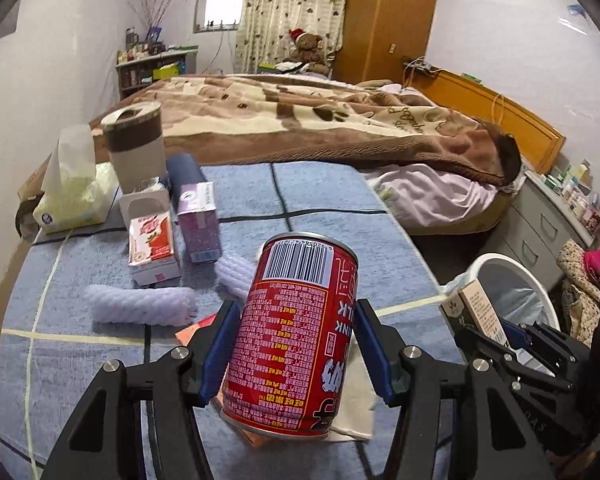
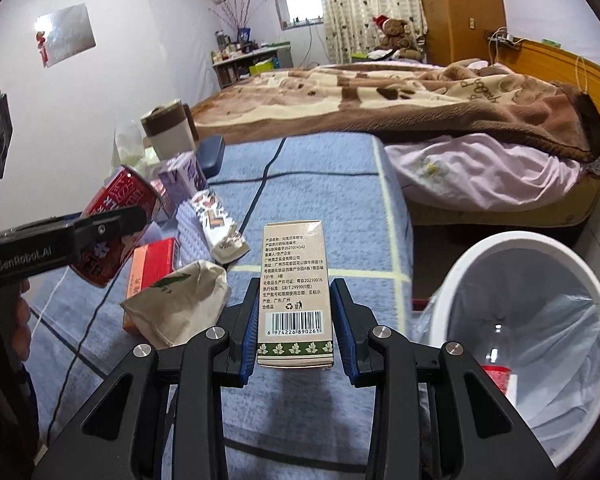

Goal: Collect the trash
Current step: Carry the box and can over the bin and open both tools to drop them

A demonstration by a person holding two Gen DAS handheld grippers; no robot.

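My left gripper (image 1: 296,344) is shut on a red drink can (image 1: 296,332) and holds it tilted above the blue table cloth (image 1: 332,200). The can also shows at the left of the right wrist view (image 2: 116,224). My right gripper (image 2: 296,320) is shut on a beige carton box (image 2: 295,292) with a barcode, held above the table's right part. The white trash bin (image 2: 480,264) with a clear liner stands to the right, below table level; a red-and-white item (image 2: 498,376) lies inside. In the left wrist view the bin (image 1: 500,276) is at the right.
On the table lie a crumpled paper bag (image 2: 180,304), a red box (image 2: 152,268), white foam sleeves (image 1: 140,304), a strawberry milk carton (image 1: 152,248), a purple carton (image 1: 200,224), a tissue pack (image 1: 72,196) and a cup (image 1: 134,144). A bed (image 1: 300,120) lies behind.
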